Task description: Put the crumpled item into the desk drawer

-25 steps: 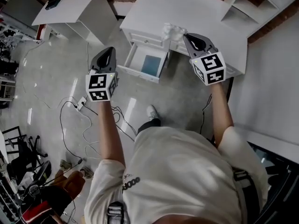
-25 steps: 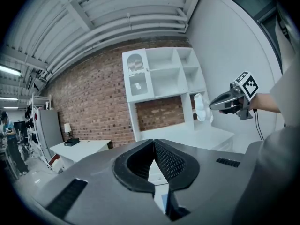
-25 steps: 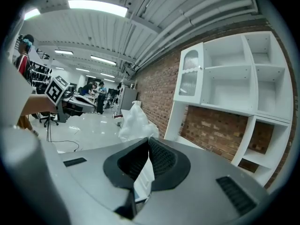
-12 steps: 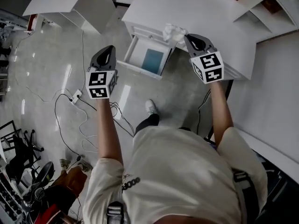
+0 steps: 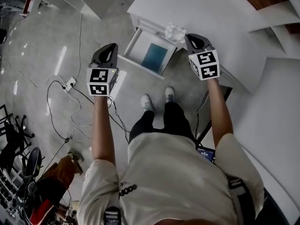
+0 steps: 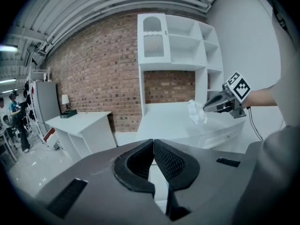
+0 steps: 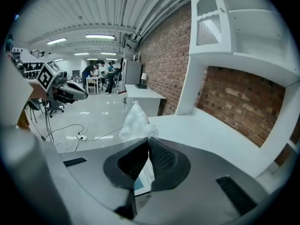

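The right tongs (image 5: 189, 36) are clamped shut on the crumpled item (image 5: 176, 32), a white wad that sticks out past their tips. In the right gripper view a thin fold of it runs down between the two ribbed pads (image 7: 159, 156), which are pressed together on it. The wad hangs clear in the air, touching nothing but these tongs.

The worktop (image 5: 211, 13) lies ahead of and beneath the right tongs. Its drawer (image 5: 139, 65) is pulled out just below and to the left of their tips. A blue sheet (image 5: 153, 56) lies flat on the drawer's bottom, and a strip of that blue shows under the right tongs' jaws in their own view.

The left tongs (image 5: 111, 47) are closed too, jaw tips meeting with nothing between them. They are held over the floor (image 5: 56, 55), just left of the drawer's front corner and well apart from the right tongs. From them the wad shows ahead and to the right, at the tip of the other tongs.
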Available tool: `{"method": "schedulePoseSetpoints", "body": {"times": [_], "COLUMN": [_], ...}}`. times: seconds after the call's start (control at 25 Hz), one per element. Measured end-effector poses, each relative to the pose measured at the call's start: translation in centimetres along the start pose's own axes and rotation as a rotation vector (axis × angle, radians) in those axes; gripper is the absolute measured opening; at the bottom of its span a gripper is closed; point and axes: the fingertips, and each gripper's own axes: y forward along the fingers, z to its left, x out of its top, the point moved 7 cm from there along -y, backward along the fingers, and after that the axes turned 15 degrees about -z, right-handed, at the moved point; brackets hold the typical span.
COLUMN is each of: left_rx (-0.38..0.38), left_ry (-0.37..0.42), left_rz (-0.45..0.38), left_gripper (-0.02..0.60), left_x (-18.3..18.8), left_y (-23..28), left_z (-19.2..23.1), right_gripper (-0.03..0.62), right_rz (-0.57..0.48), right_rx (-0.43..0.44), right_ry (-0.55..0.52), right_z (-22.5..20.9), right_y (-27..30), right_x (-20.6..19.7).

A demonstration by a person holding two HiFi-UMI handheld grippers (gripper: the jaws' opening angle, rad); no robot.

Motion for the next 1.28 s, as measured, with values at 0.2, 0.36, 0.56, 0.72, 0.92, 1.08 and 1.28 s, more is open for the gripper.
{"method": "schedulePoseSetpoints", "body": {"times": [0.2, 0.36, 0.56, 0.72, 0.92, 1.08, 1.28], "left_rx": [0.046, 0.109, 0.136, 0.151, 0.206, 0.252, 0.281], "left_ry": [-0.030, -0.098, -0.161, -0.194, -0.292, -0.353, -0.419], "left_rz": [0.073, 0.109, 0.152, 0.194, 0.211, 0.234, 0.314], "left_gripper": [0.018, 0.018, 0.018, 0.018, 0.018, 0.018, 0.018], "left_x": [-3.7, -7.0, -11.2, -15.1, -19.5, -23.6, -28.3], "left_y": [1.6, 3.4, 5.5, 6.1, 6.0, 4.8, 4.7], "left_z": [-0.5, -0.7, -1.2, -1.2, -1.3, -1.6, -1.0], "right_gripper": [0.008, 0.008, 0.008, 0.008, 0.008, 0.008, 0.009], "right_rz": [0.030, 0.069, 0.119, 0.175, 0.256, 0.338, 0.486], "right_rx": [0.101, 0.178, 0.240, 0.310, 0.402, 0.463, 0.528], "right_ry": [0.029, 0.040, 0.044, 0.048, 0.067, 0.068, 0.065], "right_z": [-0.1, 0.4, 2.0, 4.2, 7.0, 9.7, 11.4], "right_y": [4.2, 7.7, 10.9, 13.2, 15.7, 17.1, 20.3], "right_x": [-4.2, -7.4, -11.1, -15.2, -21.1, -26.7, -32.8]}}
